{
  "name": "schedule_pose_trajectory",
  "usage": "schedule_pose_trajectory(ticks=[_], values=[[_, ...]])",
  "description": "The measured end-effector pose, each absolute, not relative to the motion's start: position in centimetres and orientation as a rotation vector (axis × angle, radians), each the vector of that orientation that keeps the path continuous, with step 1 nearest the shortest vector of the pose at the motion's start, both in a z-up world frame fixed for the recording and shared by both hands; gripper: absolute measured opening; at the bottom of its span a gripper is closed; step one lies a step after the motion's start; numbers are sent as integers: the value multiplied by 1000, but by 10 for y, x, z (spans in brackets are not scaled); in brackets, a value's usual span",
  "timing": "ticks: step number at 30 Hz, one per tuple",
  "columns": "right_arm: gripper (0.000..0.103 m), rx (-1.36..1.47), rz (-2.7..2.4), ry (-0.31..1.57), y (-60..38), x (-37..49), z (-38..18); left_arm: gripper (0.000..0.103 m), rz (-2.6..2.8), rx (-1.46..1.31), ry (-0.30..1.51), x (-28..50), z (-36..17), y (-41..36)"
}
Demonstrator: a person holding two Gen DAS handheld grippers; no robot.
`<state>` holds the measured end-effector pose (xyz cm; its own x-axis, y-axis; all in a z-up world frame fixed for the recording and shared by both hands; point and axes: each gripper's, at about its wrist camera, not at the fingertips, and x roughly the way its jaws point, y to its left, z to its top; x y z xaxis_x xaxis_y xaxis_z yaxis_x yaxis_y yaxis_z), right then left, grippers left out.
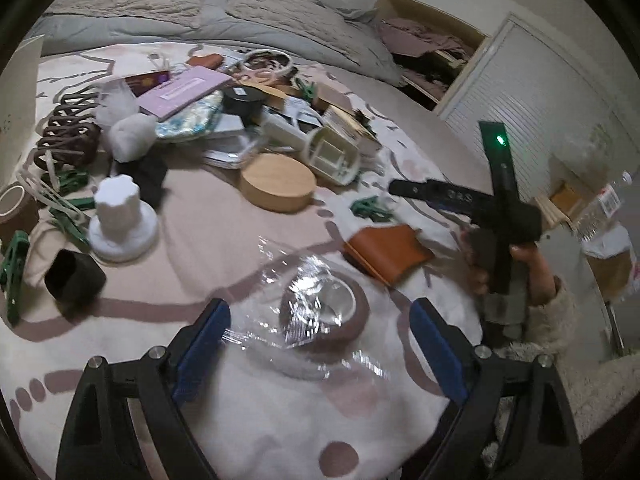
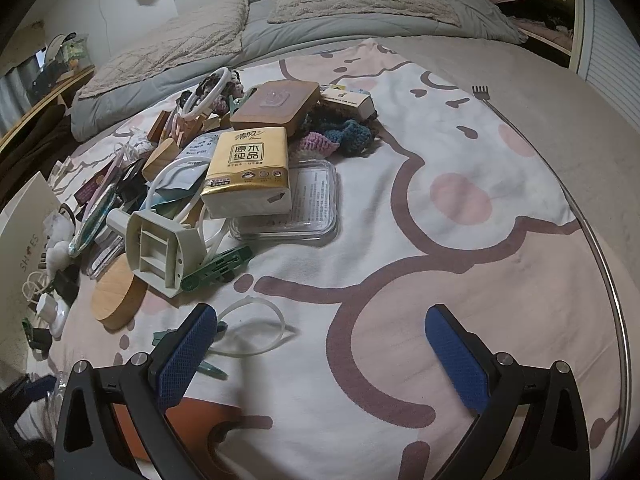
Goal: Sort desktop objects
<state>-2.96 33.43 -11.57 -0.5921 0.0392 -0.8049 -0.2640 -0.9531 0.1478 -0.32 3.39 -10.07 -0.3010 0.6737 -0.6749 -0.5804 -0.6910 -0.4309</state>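
Left claw (image 1: 320,336): spread wide; nothing is pinched. One roll of brown tape (image 1: 322,314) under clear plastic wrap (image 1: 296,280) is seen lying on the bed cover between the two blue pads, not pressed by either.
Right claw (image 2: 318,356): spread wide, held over bare patterned bed cover (image 2: 460,240); nothing is between its pads.
Carrier: a bed; the things are heaped toward its left side, below the pillows.
Tape rolls: two are counted, the wrapped one at the near edge and a second brown roll (image 1: 16,208) at the far left edge.
Round wooden lids: one (image 1: 278,182), beside the pile's near side.
Orange wallets: one (image 1: 390,252), lying just right of the wrapped tape.
White knob-shaped stands: one (image 1: 120,220), upright.
Black cups: one (image 1: 74,276), tipped on its side.
Cream plastic frames: one (image 2: 160,248), resting against the wooden lid.
Tissue packs: one, gold (image 2: 250,172), lying on one clear lidded container (image 2: 304,208).
Pegs: several green ones are seen; an exact count cannot be made.
Knitted pieces: a small heap (image 2: 340,136); the number cannot be told.
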Motion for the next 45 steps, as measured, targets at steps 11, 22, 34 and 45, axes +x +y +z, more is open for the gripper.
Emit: schedule_pose_trajectory(ticks=[11,22,34,45], values=[[103,-1328,2641,382,332,-29,-117,92,2197,-1054,84,8,-92,48],[103,-1320,2637,386,335,-28,-116,90,2140,-1065,301,5,-101,84],[103,-1325,2654,392,333,-27,-115,63,2202,-1092,252,-6,-105,74],[103,-1300,2764,261,314,3,-89,58,2333,-1065,215,-8,-102,54]])
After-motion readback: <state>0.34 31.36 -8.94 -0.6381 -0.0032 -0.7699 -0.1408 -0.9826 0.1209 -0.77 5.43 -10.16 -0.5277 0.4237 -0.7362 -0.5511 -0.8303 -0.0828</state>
